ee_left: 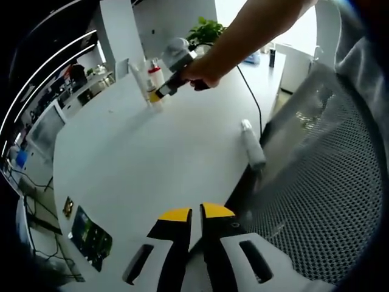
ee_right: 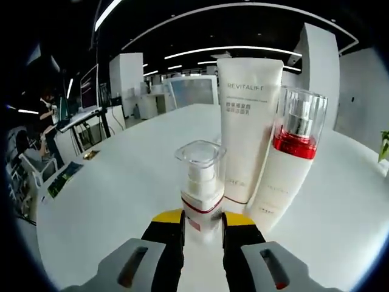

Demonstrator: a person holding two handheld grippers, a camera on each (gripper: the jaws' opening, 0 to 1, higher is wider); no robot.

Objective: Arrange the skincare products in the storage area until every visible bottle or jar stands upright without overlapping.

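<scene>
Currently the white table (ee_left: 152,158) carries the standing group toward its far edge: the tall tube (ee_right: 249,121), the red-collared bottle (ee_right: 292,164) just beside it, and the small pump bottle (ee_right: 202,182) upright, clamped between my right gripper (ee_right: 202,220) jaws. One bottle (ee_left: 253,146) lies flat at the near right edge, long axis along that edge. My left gripper (ee_left: 196,213), jaws nearly together on nothing, is judged nearer.
</scene>
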